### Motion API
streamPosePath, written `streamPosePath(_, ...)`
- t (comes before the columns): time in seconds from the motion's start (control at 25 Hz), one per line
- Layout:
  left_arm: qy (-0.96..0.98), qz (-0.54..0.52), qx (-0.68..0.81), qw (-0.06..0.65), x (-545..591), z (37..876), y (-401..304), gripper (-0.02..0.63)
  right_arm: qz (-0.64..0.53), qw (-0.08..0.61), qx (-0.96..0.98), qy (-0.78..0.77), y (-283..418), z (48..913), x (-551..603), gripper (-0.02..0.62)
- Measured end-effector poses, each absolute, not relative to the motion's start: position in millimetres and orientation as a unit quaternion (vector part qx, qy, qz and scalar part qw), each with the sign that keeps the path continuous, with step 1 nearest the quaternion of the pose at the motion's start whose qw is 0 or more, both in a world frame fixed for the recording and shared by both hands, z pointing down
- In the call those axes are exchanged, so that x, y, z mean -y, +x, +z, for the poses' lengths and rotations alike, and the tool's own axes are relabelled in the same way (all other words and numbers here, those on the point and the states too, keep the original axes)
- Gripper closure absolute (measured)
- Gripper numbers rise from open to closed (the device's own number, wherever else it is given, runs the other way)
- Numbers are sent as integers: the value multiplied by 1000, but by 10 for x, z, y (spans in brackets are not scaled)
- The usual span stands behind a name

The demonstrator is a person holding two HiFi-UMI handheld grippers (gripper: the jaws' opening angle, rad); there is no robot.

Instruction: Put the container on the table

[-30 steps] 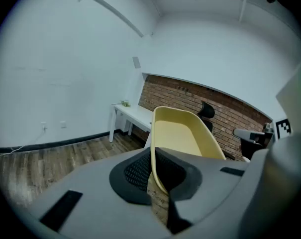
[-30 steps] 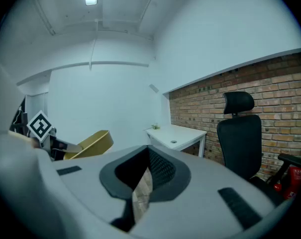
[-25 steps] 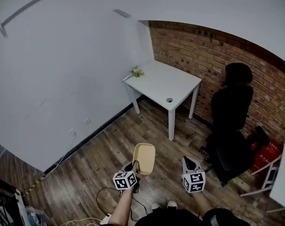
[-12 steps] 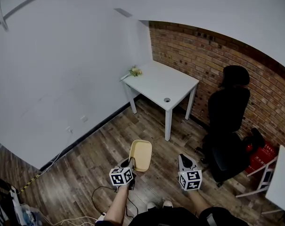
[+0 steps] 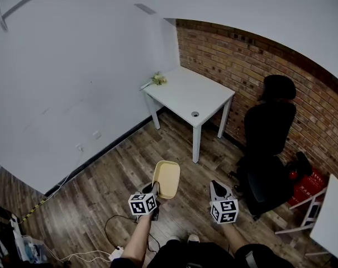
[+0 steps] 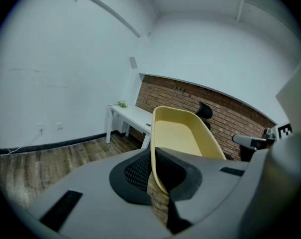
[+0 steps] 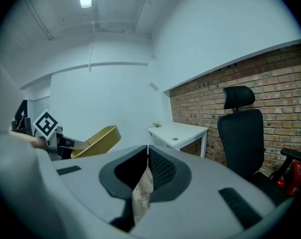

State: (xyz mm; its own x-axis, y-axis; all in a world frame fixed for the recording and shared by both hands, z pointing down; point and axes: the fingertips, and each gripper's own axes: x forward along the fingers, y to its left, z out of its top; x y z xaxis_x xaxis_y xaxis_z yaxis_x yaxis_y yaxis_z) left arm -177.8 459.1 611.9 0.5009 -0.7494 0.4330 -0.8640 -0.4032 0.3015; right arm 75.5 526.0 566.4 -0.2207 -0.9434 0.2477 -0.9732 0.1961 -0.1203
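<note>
White bench (image 5: 191, 94) well apart, ahead. Yellow container (image 5: 167, 177) midair, tilted; left gripper (image 5: 155, 190) fingers clamped on near rim only. Right gripper (image 5: 216, 186) fingers together, empty. Risk: edge-only grip lets container pivot, slip before reaching bench.

Desk (image 5: 188, 94) stands ahead in the room corner, brick wall (image 5: 241, 54) behind it & to its R. Small item (image 5: 158, 79) on desk's far L corner. Chair (image 5: 266, 133) R of desk, by the brick wall. The container (image 5: 165, 178) is nipped in L tool (image 5: 155, 191) over the floor (image 5: 101, 188), well apart from desk; R tool (image 5: 216, 186) just R of it. Cables (image 5: 110, 233) on floor, L of L tool.
</note>
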Motion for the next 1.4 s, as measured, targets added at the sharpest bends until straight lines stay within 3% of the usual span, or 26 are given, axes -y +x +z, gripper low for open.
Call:
streamPosePath(0.52,819,117,495,265,-4341,6286,-1728,585,138,62,779,609,827,5745,-4871,571)
streamPosePath(1.4,837,119,458,275,-1934,6300,-2300,585,151,81,762,624,67,5689,-2683,571)
